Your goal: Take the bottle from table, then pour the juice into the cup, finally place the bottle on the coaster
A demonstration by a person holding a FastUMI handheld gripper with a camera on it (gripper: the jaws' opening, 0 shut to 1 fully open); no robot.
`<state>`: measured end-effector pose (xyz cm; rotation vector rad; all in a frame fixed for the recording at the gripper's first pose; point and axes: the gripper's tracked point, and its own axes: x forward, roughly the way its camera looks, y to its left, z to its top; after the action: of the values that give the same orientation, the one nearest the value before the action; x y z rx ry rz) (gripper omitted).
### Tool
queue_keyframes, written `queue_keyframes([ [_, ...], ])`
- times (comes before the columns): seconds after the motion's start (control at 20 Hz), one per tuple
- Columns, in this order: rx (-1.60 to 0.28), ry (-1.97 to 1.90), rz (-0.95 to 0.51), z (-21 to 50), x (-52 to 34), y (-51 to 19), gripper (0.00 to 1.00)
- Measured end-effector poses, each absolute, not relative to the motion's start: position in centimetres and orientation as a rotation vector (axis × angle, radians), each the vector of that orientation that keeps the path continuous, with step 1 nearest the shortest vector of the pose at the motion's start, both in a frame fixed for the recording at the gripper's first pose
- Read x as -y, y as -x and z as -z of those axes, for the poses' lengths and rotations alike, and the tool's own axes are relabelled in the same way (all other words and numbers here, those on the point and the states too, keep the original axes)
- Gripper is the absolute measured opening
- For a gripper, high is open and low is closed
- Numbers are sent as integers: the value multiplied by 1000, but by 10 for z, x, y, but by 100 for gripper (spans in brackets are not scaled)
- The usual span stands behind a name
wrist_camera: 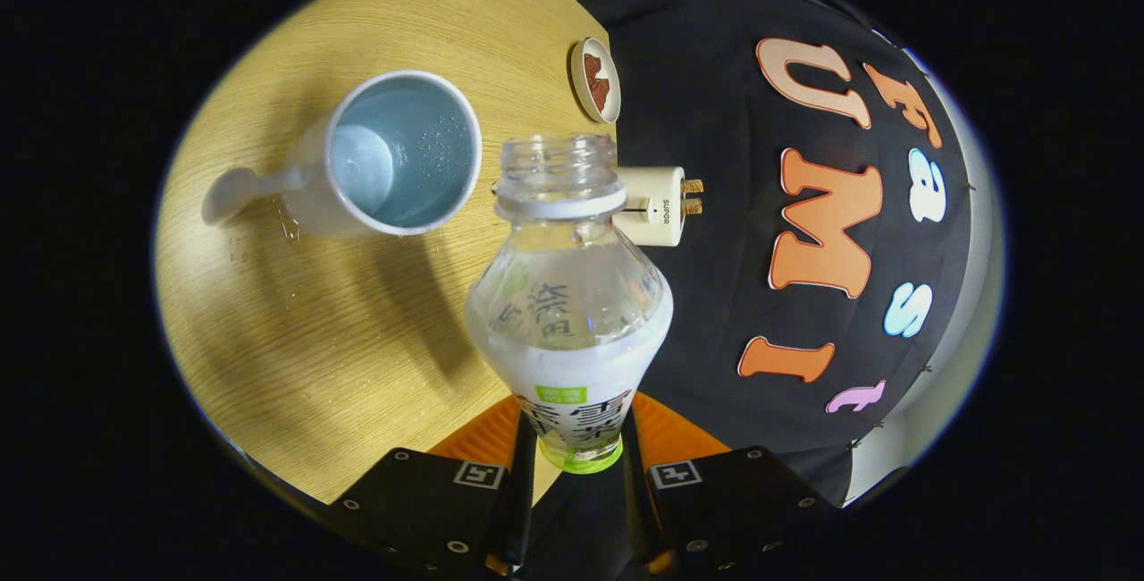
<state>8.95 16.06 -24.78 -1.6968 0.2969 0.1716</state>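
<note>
Between the fingers of the tool the clear plastic bottle with the pale milky juice and the green-banded label is pinched at its lower body, both fingers pressed on its sides, its uncapped mouth aimed forward. Just beyond the mouth and to one side, the white handled cup with a pale blue inside is seen on the round light-wood surface, apart from the bottle.

The pour appears to be the step in hand. It is probably best done by bringing the mouth over the cup's opening before more tilt is added, and by tipping slowly so that the stream is kept inside the rim; droplets lie on the wood near the cup.

Whether juice has reached the cup cannot be told. The small round dish with a brown centre at the surface's far edge may be the coaster; that is uncertain. A cream cylindrical object is partly hidden behind the bottle's neck. The bottle's base is hidden between the fingers.
</note>
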Motion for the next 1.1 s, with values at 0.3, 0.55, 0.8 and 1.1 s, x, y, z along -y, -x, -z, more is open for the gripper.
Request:
queue_keyframes([
  [0.3, -302, 1754, -188, 251, -159, -90, 44],
  [0.55, -298, 1787, -188, 248, -159, -93, 44],
  [0.8, -287, 1824, -187, 242, -160, -95, 44],
  [1.1, -278, 1872, -199, 237, -162, -97, 44],
])
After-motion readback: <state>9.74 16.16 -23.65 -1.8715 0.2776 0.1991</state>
